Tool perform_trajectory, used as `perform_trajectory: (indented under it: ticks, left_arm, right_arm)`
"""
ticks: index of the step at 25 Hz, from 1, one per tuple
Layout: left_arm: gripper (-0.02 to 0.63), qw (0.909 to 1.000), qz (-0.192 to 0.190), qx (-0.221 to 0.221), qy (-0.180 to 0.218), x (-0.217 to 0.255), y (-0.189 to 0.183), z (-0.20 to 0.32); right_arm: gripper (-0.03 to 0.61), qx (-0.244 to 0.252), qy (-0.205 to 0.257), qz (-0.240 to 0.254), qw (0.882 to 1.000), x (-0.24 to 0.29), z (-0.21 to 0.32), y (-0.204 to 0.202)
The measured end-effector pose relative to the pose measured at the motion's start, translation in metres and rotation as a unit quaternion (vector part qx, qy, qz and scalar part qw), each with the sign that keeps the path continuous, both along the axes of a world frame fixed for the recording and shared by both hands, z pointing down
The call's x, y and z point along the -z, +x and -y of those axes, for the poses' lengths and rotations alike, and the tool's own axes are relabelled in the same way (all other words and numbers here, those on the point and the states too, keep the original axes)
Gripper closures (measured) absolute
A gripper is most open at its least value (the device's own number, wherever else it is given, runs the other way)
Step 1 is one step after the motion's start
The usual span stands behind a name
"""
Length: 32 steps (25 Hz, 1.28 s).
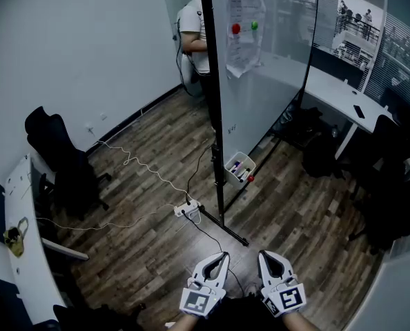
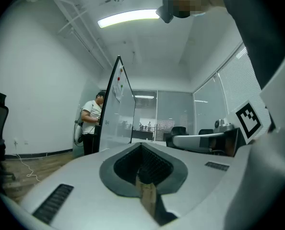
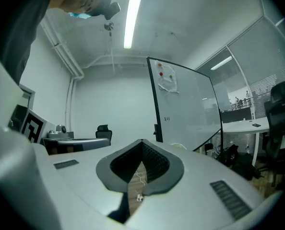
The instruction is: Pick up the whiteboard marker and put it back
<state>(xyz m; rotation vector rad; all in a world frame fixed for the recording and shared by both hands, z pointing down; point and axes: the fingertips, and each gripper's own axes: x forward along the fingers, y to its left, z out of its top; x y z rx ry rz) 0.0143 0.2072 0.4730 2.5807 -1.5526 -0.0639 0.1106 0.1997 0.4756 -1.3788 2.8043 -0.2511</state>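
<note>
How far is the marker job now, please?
Nothing looks done yet. The left hand-held gripper and the right hand-held gripper are shut and empty, far from the whiteboard. Markers sit in its tray. To do: reach the tray, pick one, return it.

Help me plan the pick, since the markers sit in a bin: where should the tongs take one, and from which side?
Grip a marker on its upper barrel, coming from above on this face of the whiteboard. The white bin looks open-topped and walls in the lower ends, so only the tops seem free. The right tongs are shut; open them first.
</note>
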Motion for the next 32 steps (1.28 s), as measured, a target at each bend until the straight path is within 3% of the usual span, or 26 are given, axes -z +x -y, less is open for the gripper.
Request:
perform_trajectory:
  ticks: [10,22,32]
  left_arm:
    - [0.606,1.0,-0.007,-0.005,0.001,0.003,-0.017,-0.004]
    - [0.606,0.9985,-0.014,-0.05,-0.018,-0.016,-0.033,-0.01]
    - [0.606,0.9984,-0.017,-0.048,-0.022,-0.018,-0.034,0.008]
  right_arm:
    - [0.565,-0.023,-0.003,0.003,1.0,-0.001,-0.002,-0.011]
    - [0.565,-0.075,-0.004,-0.017,0.997,-0.005,-0.006,-0.025]
    - [0.564,-0.089,-0.012,-0.018,0.996,-0.01,0.017,-0.024]
